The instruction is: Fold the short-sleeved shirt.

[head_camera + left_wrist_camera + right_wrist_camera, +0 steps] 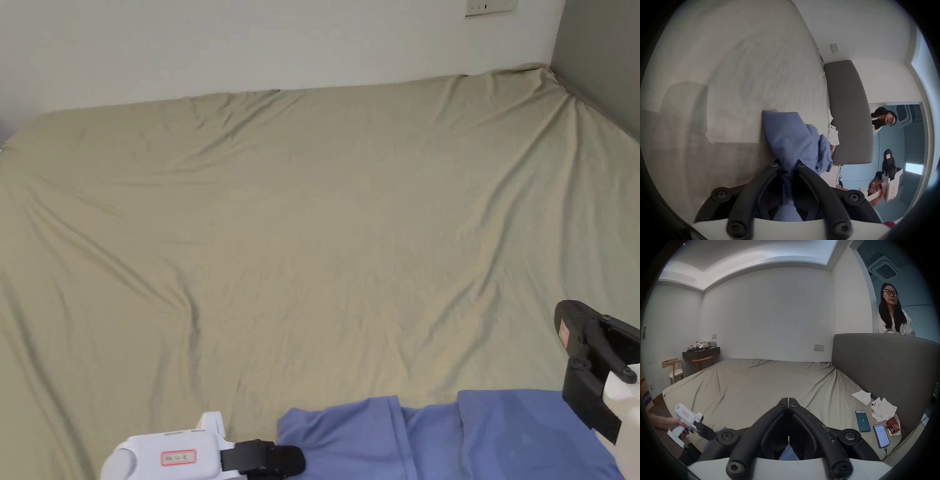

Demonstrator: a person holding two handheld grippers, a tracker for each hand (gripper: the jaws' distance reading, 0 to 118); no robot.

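Opening step: left tongs clamped on bunched shirt at bed edge, 6 o'clock; right tongs closed, nothing visible between tips. Next: spread shirt flat

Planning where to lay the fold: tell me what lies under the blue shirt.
The blue shirt lies on the tan bedsheet; anything beneath its cloth is covered.

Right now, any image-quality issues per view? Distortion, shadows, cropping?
Head view: even light, sharp, but the blue shirt and both grippers are cut by the bottom edge. Left gripper view: heavy fisheye, dark vignette, a broad shadow on the bedsheet, and the shirt is soft up close. Right gripper view: fisheye bends the walls; the right gripper is in focus.
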